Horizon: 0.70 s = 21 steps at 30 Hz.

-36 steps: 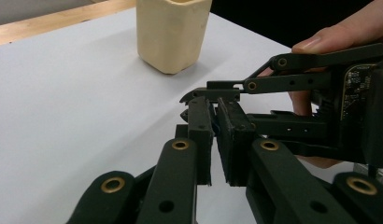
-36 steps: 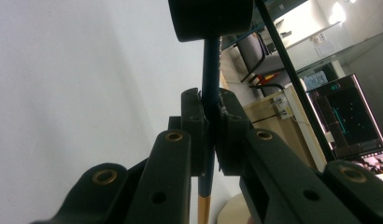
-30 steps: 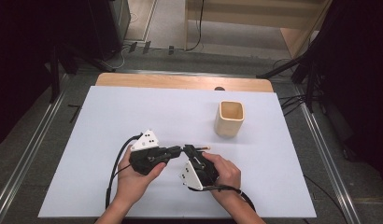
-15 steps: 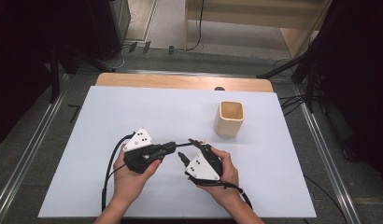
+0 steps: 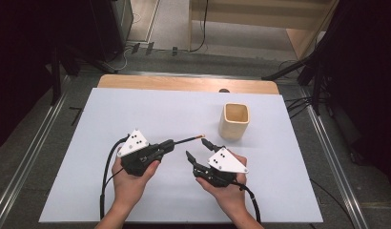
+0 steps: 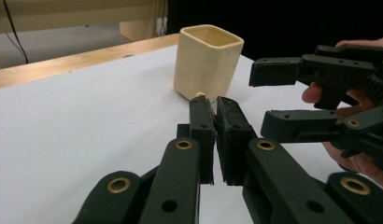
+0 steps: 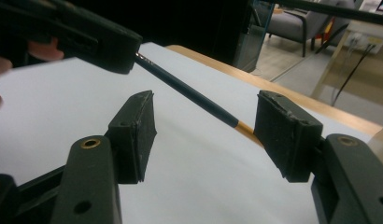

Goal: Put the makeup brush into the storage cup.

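1. Left gripper (image 5: 167, 144) fingers (image 6: 201, 122) clamp the pencil (image 5: 186, 140).
2. Right gripper (image 5: 197, 150) fingers (image 7: 133, 128) have just been opening; pencil passes between, unpressed.
3. Left to do: drop it in the cup (image 5: 234, 121) beyond the tip.

right gripper (image 7: 203, 135) fingers apart, just opening | pencil (image 7: 189, 93) crosses between, untouched | left gripper (image 7: 87, 35) clamps pencil

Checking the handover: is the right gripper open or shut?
Open. The right gripper has just been opening; its pads stand apart, off the dark thin pencil between them.
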{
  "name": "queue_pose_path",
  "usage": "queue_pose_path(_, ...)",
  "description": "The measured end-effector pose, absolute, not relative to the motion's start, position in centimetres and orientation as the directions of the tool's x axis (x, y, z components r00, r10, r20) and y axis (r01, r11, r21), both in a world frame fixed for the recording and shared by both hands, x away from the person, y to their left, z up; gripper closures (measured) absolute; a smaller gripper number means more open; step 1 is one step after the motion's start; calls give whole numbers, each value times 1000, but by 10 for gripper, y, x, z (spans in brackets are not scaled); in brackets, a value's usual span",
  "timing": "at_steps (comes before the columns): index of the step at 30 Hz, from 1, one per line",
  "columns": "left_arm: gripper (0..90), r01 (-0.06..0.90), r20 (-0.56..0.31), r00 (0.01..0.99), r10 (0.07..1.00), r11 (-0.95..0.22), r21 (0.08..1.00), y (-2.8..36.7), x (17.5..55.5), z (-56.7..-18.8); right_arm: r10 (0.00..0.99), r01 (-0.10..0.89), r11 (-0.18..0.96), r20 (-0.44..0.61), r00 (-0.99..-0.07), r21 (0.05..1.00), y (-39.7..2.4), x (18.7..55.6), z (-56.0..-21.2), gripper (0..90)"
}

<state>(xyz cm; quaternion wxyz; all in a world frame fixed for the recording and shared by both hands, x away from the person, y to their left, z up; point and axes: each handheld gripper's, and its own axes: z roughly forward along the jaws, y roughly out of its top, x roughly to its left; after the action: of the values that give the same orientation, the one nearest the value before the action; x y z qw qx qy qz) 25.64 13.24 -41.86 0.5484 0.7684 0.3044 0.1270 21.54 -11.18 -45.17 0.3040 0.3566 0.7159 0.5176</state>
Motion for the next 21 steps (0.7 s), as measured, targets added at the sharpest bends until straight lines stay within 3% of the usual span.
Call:
queue_pose_path(3,866,324,-144,777,613,-193,926,134,256,-419,814,264,97,76,-576,960,-114,217,-450,392)
queue_pose_path(14,866,303,-155,753,639,-128,944,138,254,-419,794,387,-126,327,-513,913,-123,223,-442,383)
queue_pose_path(21,866,287,-161,749,643,-96,953,138,250,-420,777,415,-256,441,-449,873,-131,227,-428,392)
